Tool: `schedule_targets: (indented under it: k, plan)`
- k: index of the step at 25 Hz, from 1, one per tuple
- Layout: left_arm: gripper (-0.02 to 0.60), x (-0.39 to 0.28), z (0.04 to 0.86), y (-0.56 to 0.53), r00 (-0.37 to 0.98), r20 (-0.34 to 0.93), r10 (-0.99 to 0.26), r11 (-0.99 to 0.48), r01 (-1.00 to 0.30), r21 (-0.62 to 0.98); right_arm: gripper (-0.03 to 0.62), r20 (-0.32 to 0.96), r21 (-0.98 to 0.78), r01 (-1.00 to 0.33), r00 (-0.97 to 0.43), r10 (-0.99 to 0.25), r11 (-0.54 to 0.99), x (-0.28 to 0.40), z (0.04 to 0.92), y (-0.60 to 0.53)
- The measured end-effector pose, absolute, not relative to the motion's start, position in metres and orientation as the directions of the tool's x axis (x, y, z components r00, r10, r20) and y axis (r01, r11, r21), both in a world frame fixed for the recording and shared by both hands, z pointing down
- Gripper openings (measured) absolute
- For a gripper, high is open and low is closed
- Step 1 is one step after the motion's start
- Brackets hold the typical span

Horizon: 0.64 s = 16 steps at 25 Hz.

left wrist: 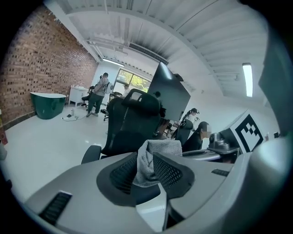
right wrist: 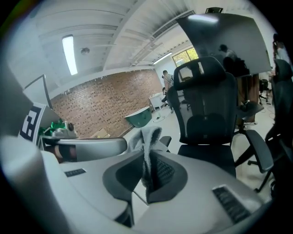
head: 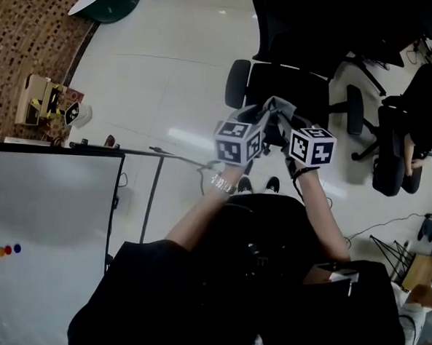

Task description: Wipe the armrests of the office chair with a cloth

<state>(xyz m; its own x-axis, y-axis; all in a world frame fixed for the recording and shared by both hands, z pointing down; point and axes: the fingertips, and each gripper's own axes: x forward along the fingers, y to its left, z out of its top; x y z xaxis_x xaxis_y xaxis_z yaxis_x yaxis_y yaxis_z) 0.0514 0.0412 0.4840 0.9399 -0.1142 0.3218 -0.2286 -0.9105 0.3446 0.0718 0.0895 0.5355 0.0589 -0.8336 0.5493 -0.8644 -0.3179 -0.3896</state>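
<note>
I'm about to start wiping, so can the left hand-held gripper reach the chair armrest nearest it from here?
Probably yes. The left hand-held gripper, shut on the cloth, is close to that armrest with nothing standing between them. The right hand-held gripper grips the same cloth and might hold it back.

No word, number or brand can be read anywhere. The left marker cube (head: pixel 239 141) and the right marker cube (head: pixel 312 146) carry only black-and-white square patterns, with no letters or digits. Small pale marks on the left wrist (head: pixel 220 181), at about 7 o'clock from the left cube, are too small to tell whether they are writing. The whiteboard (head: pixel 53 209), at 8 o'clock in the head view, bears only a few coloured dots (head: pixel 4 249).
</note>
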Motion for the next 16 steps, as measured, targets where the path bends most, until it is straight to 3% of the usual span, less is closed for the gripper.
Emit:
schedule_targets:
  k: [8,16]
  plan:
    - [0.106,0.054,0.485,0.066,0.936,0.335,-0.107,-0.922,-0.219,0.318,0.017,0.545,-0.435,-0.842,0.034,-0.838,-0.317,0.077,0.539,0.107]
    - [0.106,0.066,0.481,0.073,0.932,0.343,-0.113,-0.925,-0.224,0.305,0.017,0.451,-0.526,-0.798,0.03,-0.892,-0.293,0.099,0.516,0.114]
